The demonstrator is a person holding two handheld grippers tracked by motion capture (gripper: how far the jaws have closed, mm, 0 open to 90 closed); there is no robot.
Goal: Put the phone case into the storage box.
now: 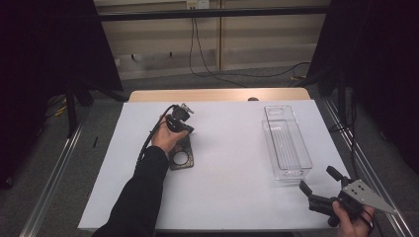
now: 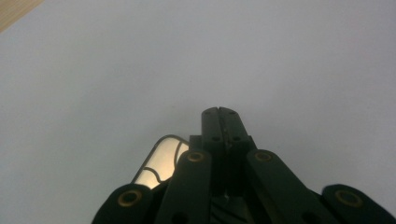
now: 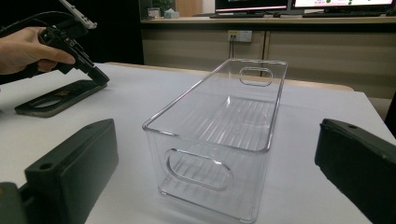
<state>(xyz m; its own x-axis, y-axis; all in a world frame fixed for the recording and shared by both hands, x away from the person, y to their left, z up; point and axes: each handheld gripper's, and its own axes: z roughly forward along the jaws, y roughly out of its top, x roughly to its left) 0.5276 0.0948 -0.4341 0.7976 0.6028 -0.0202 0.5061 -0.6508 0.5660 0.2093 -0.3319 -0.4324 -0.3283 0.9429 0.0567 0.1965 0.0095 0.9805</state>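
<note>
The left claw [image 1: 187, 132], jaws pressed together, touches the far end of the flat dark metal plate [image 1: 181, 157] lying left on the white worktop [image 1: 232, 197]. Nothing is lifted yet; the right claw [image 1: 316, 183] waits wide by the empty clear plastic bin [image 1: 286, 143].

Grey carpet floor [image 1: 163, 81] (cables trailing) beyond the table [image 1: 217, 95].

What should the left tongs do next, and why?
Probably open the left tongs: the jaws are shut together with nothing between them, tips down at the far end of the flat dark plate. The clear bin stands empty and apart.
</note>
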